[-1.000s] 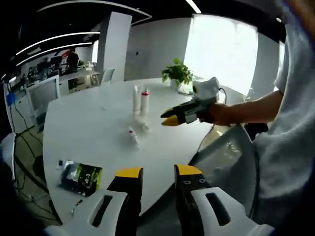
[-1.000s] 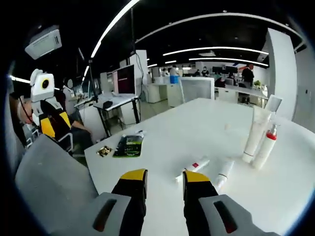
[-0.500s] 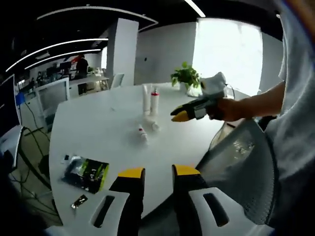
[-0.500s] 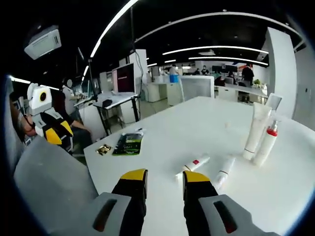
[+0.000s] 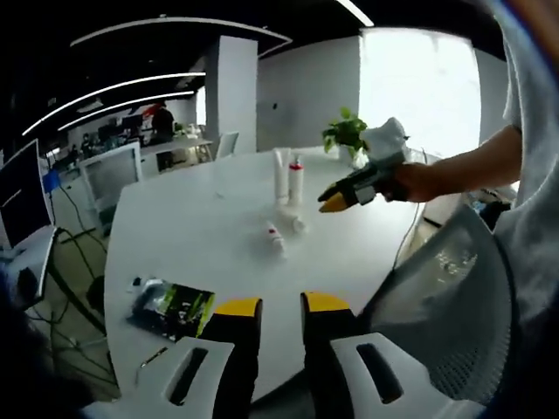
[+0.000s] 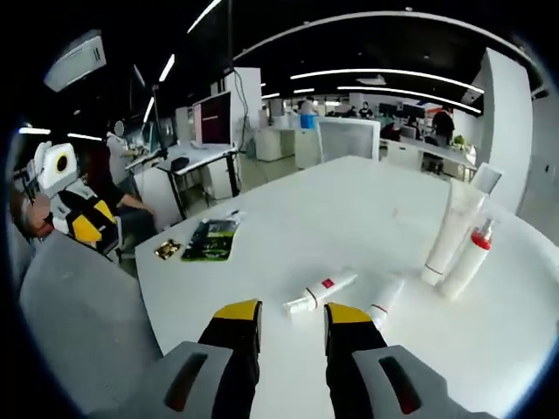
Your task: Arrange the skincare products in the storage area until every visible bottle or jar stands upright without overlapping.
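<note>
- two products are already upright on the white table [image 6: 349, 201]: a tall white tube [image 6: 451, 229] standing on its cap, and just beside it a white bottle with a red collar [image 6: 465, 258]; in the left gripper view the same pair, tube [image 5: 279, 175] and bottle [image 5: 296, 179], is seen near the far middle of the table [image 5: 192, 236], side by side without overlapping.
- two products are still lying flat in front of the pair: a slim tube with a red label [image 6: 319, 291] and a short white tube [image 6: 384, 293]; they are placed close together, and whether they touch cannot be told. in the left gripper view they appear as two small lying items [image 5: 275, 237] and [image 5: 298, 223].
- the right gripper [image 6: 291, 326] is held low over the table, just short of the two lying tubes; its jaws stand slightly apart with nothing between them. it is also seen in the left gripper view [image 5: 334, 203], carried in a hand [image 5: 410, 181] beyond the lying tubes.
- the left gripper [image 5: 271, 307] is held back at the near edge of the table, well apart from the products, jaws a little apart and empty.
- a dark green packet [image 6: 210, 239] lies near the table edge, apart from the products, and a potted plant [image 5: 347, 137] stands at the far side.
- judged from this, the task is about half done: two items remain to be stood upright.
</note>
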A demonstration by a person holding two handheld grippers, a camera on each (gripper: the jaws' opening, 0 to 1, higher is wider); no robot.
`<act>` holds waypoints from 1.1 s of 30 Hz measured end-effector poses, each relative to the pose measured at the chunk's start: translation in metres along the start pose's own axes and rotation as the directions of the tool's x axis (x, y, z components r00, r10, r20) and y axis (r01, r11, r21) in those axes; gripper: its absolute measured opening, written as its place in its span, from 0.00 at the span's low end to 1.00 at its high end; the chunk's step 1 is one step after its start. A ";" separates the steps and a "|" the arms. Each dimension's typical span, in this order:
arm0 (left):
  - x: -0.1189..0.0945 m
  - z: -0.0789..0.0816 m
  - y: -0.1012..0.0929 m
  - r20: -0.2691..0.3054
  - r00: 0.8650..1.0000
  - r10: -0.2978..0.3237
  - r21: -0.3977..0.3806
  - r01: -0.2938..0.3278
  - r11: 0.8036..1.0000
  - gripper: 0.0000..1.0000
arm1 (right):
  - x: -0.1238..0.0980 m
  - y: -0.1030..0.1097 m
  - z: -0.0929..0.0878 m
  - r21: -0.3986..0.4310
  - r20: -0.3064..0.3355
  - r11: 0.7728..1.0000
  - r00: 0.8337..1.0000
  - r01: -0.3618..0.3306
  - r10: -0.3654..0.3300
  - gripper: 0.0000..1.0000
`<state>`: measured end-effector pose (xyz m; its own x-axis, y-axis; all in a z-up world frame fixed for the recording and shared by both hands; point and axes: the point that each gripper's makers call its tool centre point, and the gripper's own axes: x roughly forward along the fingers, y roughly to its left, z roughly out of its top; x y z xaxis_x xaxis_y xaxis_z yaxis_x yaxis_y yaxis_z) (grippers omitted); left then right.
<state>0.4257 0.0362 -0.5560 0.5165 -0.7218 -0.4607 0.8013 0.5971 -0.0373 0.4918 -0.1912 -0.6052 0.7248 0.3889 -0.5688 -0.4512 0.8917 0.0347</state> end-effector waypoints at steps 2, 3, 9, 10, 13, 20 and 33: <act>0.002 -0.001 0.003 0.001 1.000 0.014 -0.005 -0.014 1.000 0.15 | 0.008 -0.004 -0.005 0.003 -0.029 1.000 1.000 -0.002 0.002 0.23; 0.003 -0.001 0.005 0.005 1.000 0.025 -0.009 -0.025 1.000 0.15 | 0.011 -0.006 -0.006 0.007 -0.035 1.000 0.999 -0.004 0.004 0.23; 0.007 -0.003 0.019 0.002 0.995 0.103 -0.018 -0.103 0.995 0.14 | 0.038 -0.007 -0.013 0.094 -0.100 0.995 0.994 -0.026 0.035 0.26; 0.008 -0.004 0.019 -0.001 0.994 0.107 -0.022 -0.107 0.994 0.15 | 0.045 -0.006 -0.013 0.129 -0.105 0.991 0.993 -0.033 0.047 0.28; 0.008 -0.007 0.020 -0.011 0.993 0.117 -0.023 -0.118 0.993 0.14 | 0.067 -0.007 -0.019 0.195 -0.136 0.981 0.990 -0.021 0.048 0.35; 0.010 -0.019 0.029 -0.065 0.983 0.170 0.000 -0.171 0.985 0.14 | 0.109 -0.024 -0.039 0.290 -0.251 0.950 0.967 0.113 -0.038 0.51; 0.010 -0.027 0.033 -0.101 0.976 0.191 0.011 -0.191 0.982 0.16 | 0.126 -0.044 -0.044 0.258 -0.305 0.941 0.943 0.218 -0.134 0.48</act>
<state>0.4487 0.0579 -0.5861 0.6270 -0.5554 -0.5463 0.6911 0.7202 0.0609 0.5797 -0.1921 -0.7145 0.5855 0.1764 -0.7913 -0.1325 0.9837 0.1213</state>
